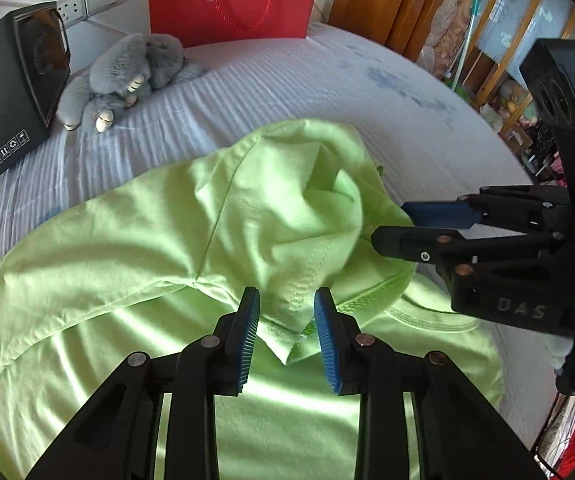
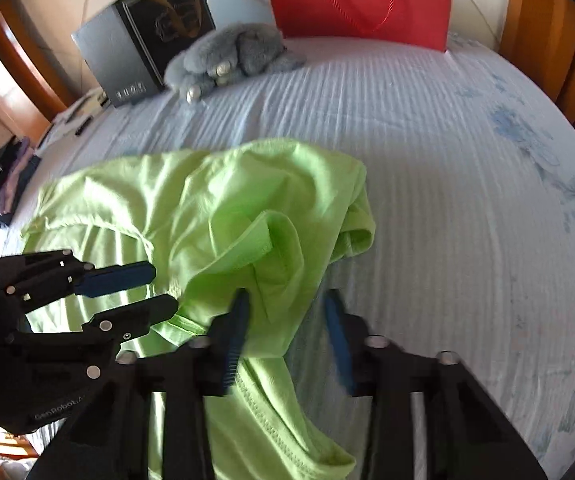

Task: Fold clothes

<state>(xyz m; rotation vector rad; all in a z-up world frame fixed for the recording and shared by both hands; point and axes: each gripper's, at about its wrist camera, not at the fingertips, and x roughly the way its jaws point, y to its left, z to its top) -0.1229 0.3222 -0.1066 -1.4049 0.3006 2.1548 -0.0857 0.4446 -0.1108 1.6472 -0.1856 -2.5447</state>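
A lime green T-shirt (image 1: 191,232) lies rumpled on the bed, partly folded over itself; it also shows in the right wrist view (image 2: 223,208). My left gripper (image 1: 286,340) is open, its jaws standing either side of a hemmed corner of the shirt without closing on it. It also shows in the right wrist view (image 2: 159,292). My right gripper (image 2: 287,340) is open over the shirt's right edge, with cloth between the jaws. In the left wrist view the right gripper (image 1: 391,224) reaches in from the right, jaws slightly apart at the bunched cloth.
The bed sheet (image 1: 327,88) is pale and ribbed. A grey plush toy (image 1: 127,76), a dark box (image 1: 11,92) and a red paper bag (image 1: 231,4) stand at the headboard. A wooden frame (image 2: 547,40) borders the bed's right side.
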